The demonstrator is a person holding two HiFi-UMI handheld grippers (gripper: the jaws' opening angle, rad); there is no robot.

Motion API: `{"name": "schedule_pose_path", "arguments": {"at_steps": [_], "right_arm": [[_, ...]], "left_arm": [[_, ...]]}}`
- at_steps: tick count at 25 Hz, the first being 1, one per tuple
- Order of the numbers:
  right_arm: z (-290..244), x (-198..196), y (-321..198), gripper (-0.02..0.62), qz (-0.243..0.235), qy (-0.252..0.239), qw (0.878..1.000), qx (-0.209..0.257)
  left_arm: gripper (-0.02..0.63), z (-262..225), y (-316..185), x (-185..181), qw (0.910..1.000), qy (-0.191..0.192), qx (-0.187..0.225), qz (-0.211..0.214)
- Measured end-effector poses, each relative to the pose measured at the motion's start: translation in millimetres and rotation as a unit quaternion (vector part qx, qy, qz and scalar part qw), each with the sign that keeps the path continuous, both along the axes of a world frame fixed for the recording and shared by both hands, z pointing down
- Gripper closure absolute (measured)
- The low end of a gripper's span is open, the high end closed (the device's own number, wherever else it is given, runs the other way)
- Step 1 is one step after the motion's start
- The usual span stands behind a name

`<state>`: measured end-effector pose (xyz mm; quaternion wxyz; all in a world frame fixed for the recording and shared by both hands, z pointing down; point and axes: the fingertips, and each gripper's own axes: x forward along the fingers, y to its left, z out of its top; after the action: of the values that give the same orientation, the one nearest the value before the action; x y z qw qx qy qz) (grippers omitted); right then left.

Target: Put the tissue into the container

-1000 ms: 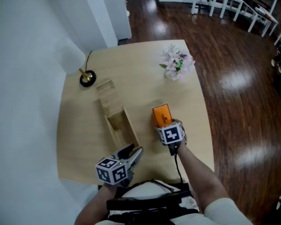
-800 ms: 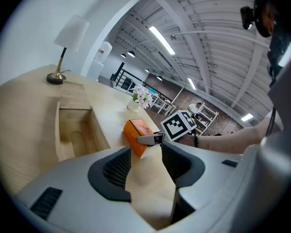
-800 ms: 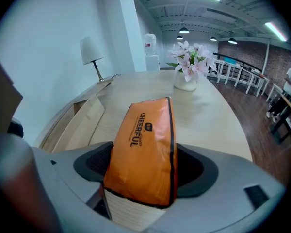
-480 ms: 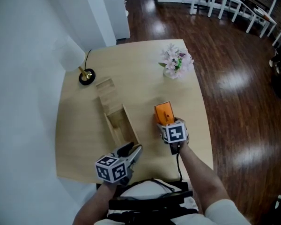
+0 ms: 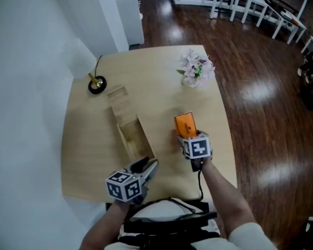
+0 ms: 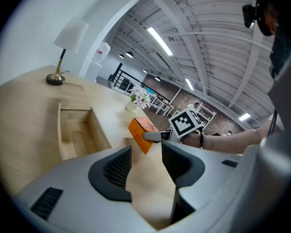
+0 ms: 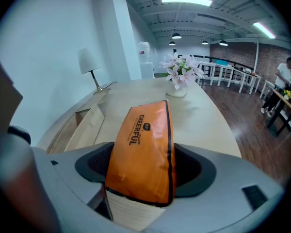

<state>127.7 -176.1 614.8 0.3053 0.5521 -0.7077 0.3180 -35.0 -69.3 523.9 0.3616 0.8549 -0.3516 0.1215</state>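
Note:
An orange tissue pack (image 5: 184,125) is clamped between the jaws of my right gripper (image 5: 187,137), right of the open wooden container (image 5: 146,137). Those jaws have just been closing on the pack, which fills the gap between them in the right gripper view (image 7: 143,149). In the left gripper view the pack (image 6: 140,130) hangs tilted, its far end off the table. My left gripper (image 5: 146,166) stays near the table's front edge, open and empty, pointing past the container's near end (image 6: 63,136).
The container's flat wooden lid (image 5: 118,100) lies just behind it. A small lamp with a brass base (image 5: 97,85) stands at the back left, and a vase of pale flowers (image 5: 196,69) at the back right. Dark wooden floor lies beyond the table's right edge (image 5: 228,139).
My right gripper has risen a little and shifted slightly right, taking the orange pack with it. The left gripper has stayed put.

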Motion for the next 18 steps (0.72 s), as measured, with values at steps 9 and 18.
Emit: {"name": "schedule_pose_path", "arguments": {"at_steps": [9,18], "right_arm": [[-7.1,4.4,6.4,0.213,0.015,-0.006,1.000,0.008],[-17.3,2.5,11.1,0.215,0.018,-0.007,1.000,0.019]], "left_arm": [[0.411,-2.0,2.1,-3.8,1.0000,0.003,0.003,0.004],[0.411,-3.7,4.2,-8.8,0.9999,0.005,0.008,0.005]]}}
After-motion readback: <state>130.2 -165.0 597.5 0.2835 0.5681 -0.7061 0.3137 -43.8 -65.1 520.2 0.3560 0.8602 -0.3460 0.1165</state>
